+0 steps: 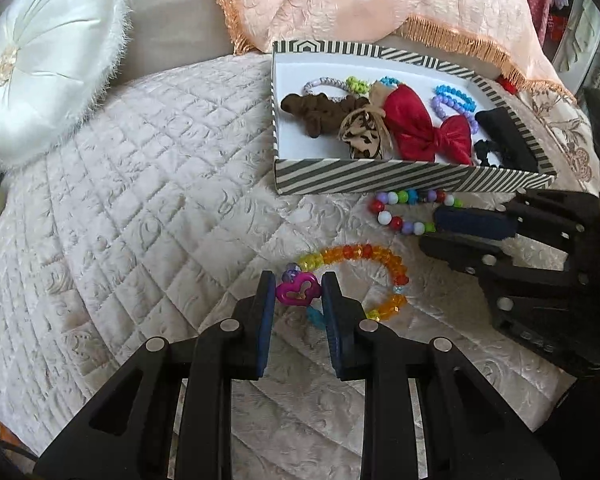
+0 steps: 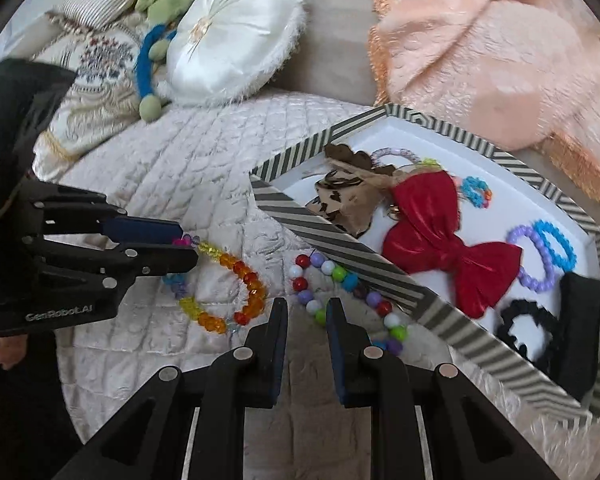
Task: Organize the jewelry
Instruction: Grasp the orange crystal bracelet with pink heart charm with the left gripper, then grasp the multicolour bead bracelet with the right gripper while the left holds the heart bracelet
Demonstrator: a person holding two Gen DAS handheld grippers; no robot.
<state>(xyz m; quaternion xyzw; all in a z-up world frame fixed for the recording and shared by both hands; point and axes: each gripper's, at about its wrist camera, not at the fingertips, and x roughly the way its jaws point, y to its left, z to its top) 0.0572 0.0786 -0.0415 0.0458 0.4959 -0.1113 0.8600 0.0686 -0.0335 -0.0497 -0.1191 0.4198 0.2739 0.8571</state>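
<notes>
The left wrist view looks forward and down along the left tongs (image 1: 298, 294), close above the quilted bed (image 1: 140, 208), facing the striped box (image 1: 380, 176) and the white round cushion (image 1: 48, 64) beyond. The right wrist view sits just as low over the bed, behind the right tongs (image 2: 306, 312), with the box to its right. Both views share the box, the cushion, the peach fringed cloth (image 1: 380, 0), the rainbow bead bracelet (image 1: 364, 254) and the round-bead bracelet (image 2: 332, 272), and each shows the other tongs at its edge.
</notes>
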